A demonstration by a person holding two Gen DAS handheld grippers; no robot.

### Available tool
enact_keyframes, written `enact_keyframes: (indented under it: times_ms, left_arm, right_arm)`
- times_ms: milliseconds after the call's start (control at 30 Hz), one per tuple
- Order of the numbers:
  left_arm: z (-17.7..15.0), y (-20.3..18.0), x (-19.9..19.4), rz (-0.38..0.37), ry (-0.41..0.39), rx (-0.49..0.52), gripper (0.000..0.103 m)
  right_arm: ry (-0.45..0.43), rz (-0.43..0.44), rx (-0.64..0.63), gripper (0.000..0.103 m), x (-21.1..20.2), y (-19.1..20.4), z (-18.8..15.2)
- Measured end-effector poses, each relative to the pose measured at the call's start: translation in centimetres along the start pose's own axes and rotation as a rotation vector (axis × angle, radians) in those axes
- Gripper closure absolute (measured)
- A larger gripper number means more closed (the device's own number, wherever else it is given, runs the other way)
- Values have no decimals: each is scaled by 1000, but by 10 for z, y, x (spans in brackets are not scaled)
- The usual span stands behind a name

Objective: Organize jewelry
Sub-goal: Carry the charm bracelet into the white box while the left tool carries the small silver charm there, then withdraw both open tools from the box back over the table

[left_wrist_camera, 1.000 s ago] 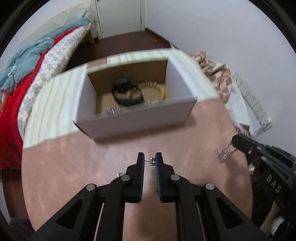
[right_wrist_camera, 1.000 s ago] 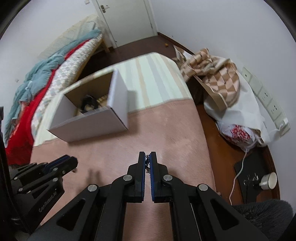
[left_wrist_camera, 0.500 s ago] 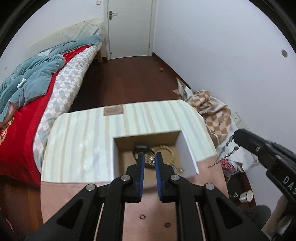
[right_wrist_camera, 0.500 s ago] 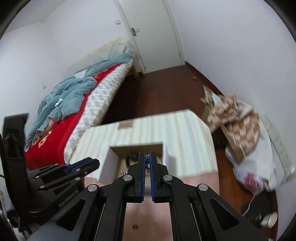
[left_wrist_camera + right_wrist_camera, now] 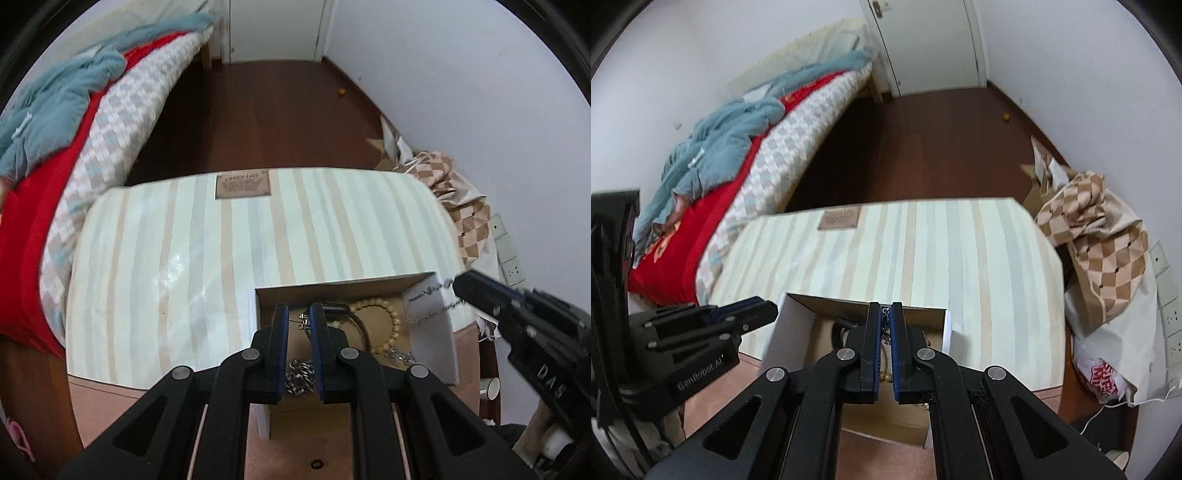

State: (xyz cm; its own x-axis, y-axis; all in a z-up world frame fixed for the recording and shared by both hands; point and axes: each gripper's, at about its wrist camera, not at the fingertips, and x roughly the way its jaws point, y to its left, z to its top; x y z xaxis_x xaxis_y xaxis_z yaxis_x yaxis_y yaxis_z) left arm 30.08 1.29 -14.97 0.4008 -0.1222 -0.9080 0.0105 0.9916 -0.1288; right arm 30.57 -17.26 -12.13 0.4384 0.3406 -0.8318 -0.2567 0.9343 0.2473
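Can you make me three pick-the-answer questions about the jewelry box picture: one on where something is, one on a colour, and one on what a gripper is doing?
1. Where is the beaded bracelet?
A. on the bed
B. inside the cardboard box
C. on the floor

2. What colour are the pads on the left gripper?
A. blue
B. yellow
C. green

3. What is the right gripper doing?
A. standing wide open
B. pinching a silver chain
C. holding a cup

Answers:
1 B, the beads lie on the box's floor.
2 A, blue strips line the black fingers.
3 B, the chain hangs from its closed tips over the box.
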Motion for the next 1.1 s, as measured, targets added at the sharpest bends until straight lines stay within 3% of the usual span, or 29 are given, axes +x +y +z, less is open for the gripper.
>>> enact_keyframes:
  times_ms: [167,333,367,400,433,467,500,600,633,667,733,900,1100]
  left_arm:
    - [11,5,15,29,62,-26,90]
    - [16,9,4,66,17,-45,87]
    - [15,10,-1,72,0,-51,79]
    - [16,13,-4,78,-12,-56,59]
    - [15,15,-7,88,-27,-64,46]
    - [11,17,-13,99,-52,-72,27]
    - [9,19,-16,106,-71,-76,24]
    - [-1,24,-23,161,-96,-74,21]
    - [-6,25,-24,180,-95,-69,11]
    - [-9,25,-24,192,-92,-66,1]
    - [-20,26,-23,222,-79,-64,0]
    - [-48,25,-22,267,-57,-52,0]
    - [-73,23,-40,270,-69,-58,0]
  right_arm:
    - [96,8,25,98,29,-9,0]
    - [156,-17,38,96,41,-18,-3]
    - [152,-24,33,90,39,-18,-4]
    - [145,-37,28,76,36,-18,-4]
    - [141,-45,24,66,32,-18,-5]
    - [135,-45,24,45,28,-18,-6]
    - [129,-42,25,35,24,-18,-7]
    - [115,-62,15,35,12,-16,-12]
    - [115,-71,11,33,9,-15,-14]
    - [119,-99,4,22,8,-13,-17]
    - [133,-154,-12,2,6,-10,-23]
    - [177,-206,-2,0,6,-4,-47]
    - [159,-233,13,0,-10,4,-67]
